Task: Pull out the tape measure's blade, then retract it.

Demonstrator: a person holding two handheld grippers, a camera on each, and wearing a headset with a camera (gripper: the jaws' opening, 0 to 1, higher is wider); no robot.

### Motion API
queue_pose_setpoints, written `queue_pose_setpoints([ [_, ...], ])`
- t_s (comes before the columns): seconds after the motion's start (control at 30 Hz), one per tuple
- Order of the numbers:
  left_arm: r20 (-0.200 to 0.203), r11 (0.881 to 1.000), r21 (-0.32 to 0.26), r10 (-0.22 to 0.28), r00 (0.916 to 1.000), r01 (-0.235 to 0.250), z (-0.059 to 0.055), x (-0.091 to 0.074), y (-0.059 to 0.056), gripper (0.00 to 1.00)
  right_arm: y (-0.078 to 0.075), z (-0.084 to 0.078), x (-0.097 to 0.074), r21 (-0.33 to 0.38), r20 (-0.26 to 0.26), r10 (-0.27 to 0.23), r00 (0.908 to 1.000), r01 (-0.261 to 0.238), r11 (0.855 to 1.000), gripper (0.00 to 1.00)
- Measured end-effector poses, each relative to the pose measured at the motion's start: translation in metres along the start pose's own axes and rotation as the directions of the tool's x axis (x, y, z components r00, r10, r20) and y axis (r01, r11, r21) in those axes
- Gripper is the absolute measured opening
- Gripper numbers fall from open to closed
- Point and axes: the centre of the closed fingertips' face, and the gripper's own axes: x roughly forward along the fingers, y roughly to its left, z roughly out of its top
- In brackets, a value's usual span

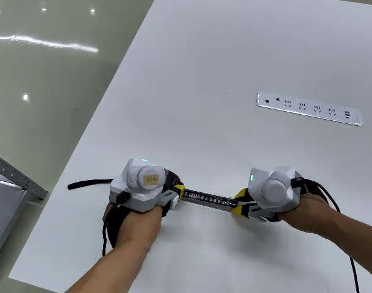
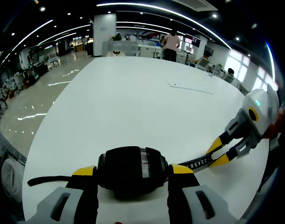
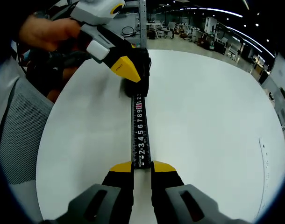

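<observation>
Facing each other, left gripper (image 1: 177,193) clamps tape measure (image 2: 132,167), right gripper (image 3: 141,166) pinches blade (image 3: 139,126).

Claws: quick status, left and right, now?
Left claw: closed, holding the tape measure body.
Right claw: closed, pinching the end of the blade.

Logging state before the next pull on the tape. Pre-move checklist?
1. Left gripper shut on case: ok.
2. Right gripper shut on blade end: ok.
3. Blade straight between the grippers, no kink: ok.
4. Blade fully out: not ok, only a short run shows.
5. Table free along the pull line, power strip well off it: ok.
6. Blade lock: cannot tell.
</observation>
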Motion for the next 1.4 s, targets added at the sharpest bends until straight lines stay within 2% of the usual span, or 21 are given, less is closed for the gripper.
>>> queue_pose_setpoints([
  [0.93, 0.001, 1.000, 0.005, -0.004, 1.0000, 0.004, 0.000, 0.000, 0.000, 0.56, 0.004, 0.028, 0.015, 0.013, 0.040, 0.003, 0.9992, -0.004, 1.000, 0.12],
  [1.33, 0.000, 1.000, 0.005, -0.005, 1.0000, 0.005, 0.000, 0.000, 0.000, 0.56, 0.003, 0.032, 0.019, 0.016, 0.046, 0.001, 0.9989, -0.002, 1.000, 0.12],
  [1.4, 0.000, 1.000, 0.007, -0.006, 1.0000, 0.006, 0.000, 0.000, 0.000, 0.56, 0.004, 0.041, 0.025, 0.017, 0.051, -0.003, 0.9987, 0.002, 1.000, 0.12],
])
